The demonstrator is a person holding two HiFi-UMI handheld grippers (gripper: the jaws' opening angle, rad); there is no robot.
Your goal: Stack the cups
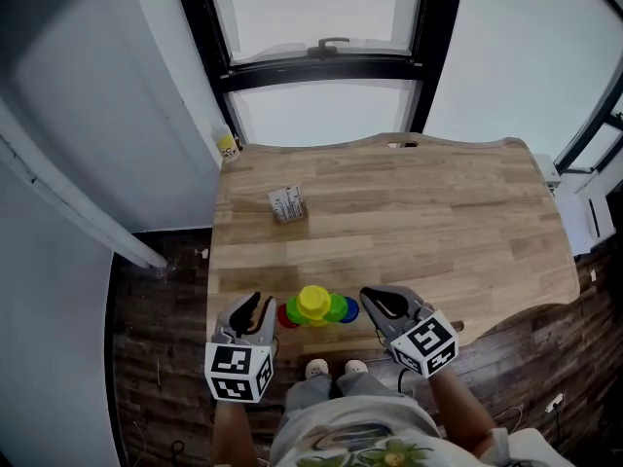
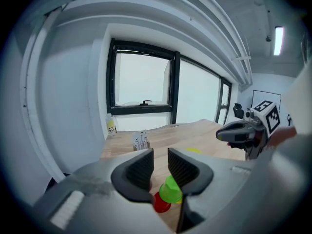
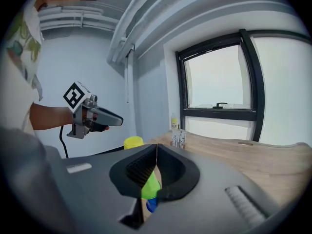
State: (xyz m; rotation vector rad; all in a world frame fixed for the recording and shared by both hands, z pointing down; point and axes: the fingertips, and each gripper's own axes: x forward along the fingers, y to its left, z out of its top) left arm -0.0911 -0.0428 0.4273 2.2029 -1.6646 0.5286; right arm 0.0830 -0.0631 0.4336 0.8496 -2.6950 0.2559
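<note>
A wooden table [image 1: 438,222] seen from above, beneath a window. At its near edge sits a tight cluster of cups — a red cup [image 1: 283,315] on the left, a green cup [image 1: 337,308] and a blue cup [image 1: 351,308] on the right, and a yellow cup [image 1: 313,301] highest in the middle. The left gripper [image 1: 255,303] hovers just left of the cluster, jaws slightly apart, pinching nothing. The right gripper [image 1: 370,297] hovers just right of it — jaws pressed together, empty. A small printed box [image 1: 287,204] stands farther back.
</note>
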